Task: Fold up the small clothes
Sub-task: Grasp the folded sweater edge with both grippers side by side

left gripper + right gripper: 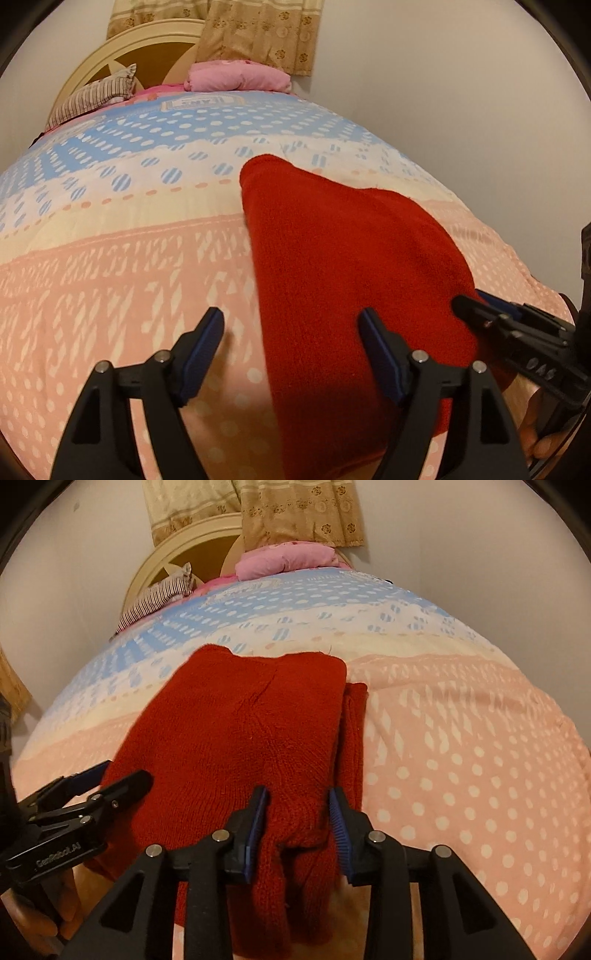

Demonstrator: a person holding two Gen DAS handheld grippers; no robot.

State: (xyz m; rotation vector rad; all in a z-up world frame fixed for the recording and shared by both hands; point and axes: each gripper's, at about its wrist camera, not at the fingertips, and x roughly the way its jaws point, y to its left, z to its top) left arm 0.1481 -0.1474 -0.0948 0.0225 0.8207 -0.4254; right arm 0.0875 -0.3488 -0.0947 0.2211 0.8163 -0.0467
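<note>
A bed [110, 280] filled both views, spread with a quilt banded in blue with pale dots, cream, and pink with white dashes and dots. Behind it stood a cream arched headboard [122, 48], and a beige flowered curtain [258, 33] hung on the plain wall. On the quilt lay the red knitted garment [240, 731], folded lengthwise, with a narrower layer showing along its right edge in the right wrist view; its near end reached down between the gripper fingers. At the head of the bed sat a folded pink blanket [236, 75] and a striped pillow [92, 98].

The left gripper [291, 354] stood wide, one finger over bare quilt, the other over the garment's edge, gripping nothing. The right gripper [297, 830] stood partly parted, a bunched fold of the knit between its blue pads; whether they pressed it could not be told.

White lettering "GenRobot.AI" showed on the left gripper's body in the right wrist view. A printed label on the quilt's blue band was unreadable.
</note>
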